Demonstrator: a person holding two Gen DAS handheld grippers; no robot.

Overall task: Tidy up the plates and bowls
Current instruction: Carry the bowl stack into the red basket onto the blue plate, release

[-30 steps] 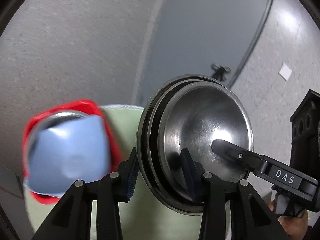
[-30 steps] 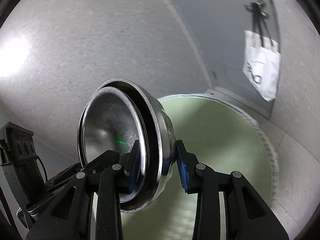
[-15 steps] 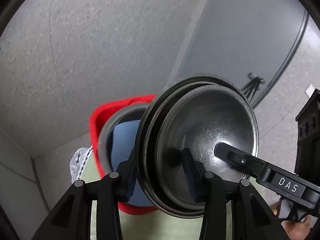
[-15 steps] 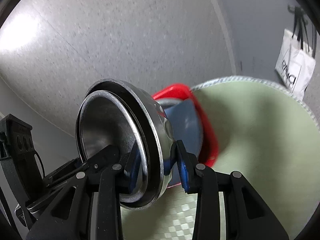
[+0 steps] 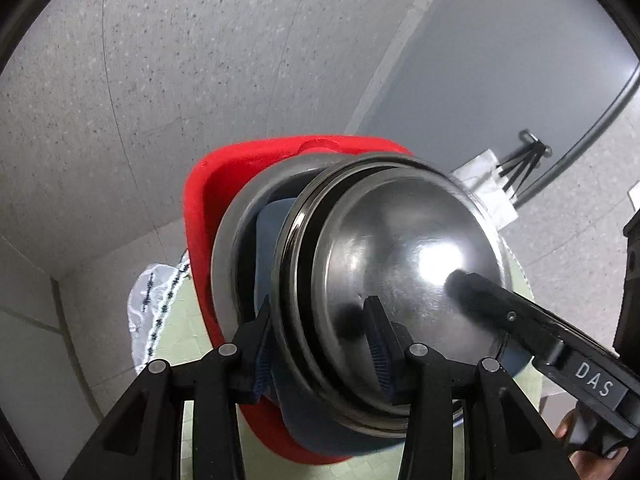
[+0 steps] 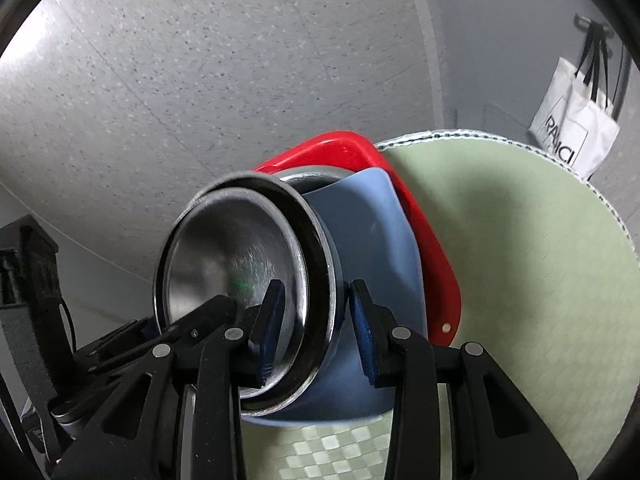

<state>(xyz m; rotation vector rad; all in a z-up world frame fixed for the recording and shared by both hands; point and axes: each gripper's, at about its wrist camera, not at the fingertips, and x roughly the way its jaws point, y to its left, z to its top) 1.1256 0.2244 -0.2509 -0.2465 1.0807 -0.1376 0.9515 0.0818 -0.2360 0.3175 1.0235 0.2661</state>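
Two nested steel bowls (image 5: 400,280) (image 6: 240,264) are held between both grippers, tilted on edge. My left gripper (image 5: 320,344) is shut on their rim from one side. My right gripper (image 6: 316,328) is shut on the rim from the other side; one of its fingers (image 5: 520,320) shows inside the bowl in the left wrist view. Just behind the bowls is a stack: a red plate (image 5: 208,208) (image 6: 424,216), a steel plate (image 5: 228,264) and a blue plate (image 6: 372,240). The bowls are over the blue plate; contact cannot be told.
A round table with a pale green mat (image 6: 520,260) and a white trimmed edge lies under the stack. A white tote bag (image 6: 572,136) hangs on a grey wall at the right. A speckled grey wall fills the background.
Both grippers carried the nested bowls toward the red, steel and blue stack, which now sits directly behind the bowls. Both grips stayed shut.
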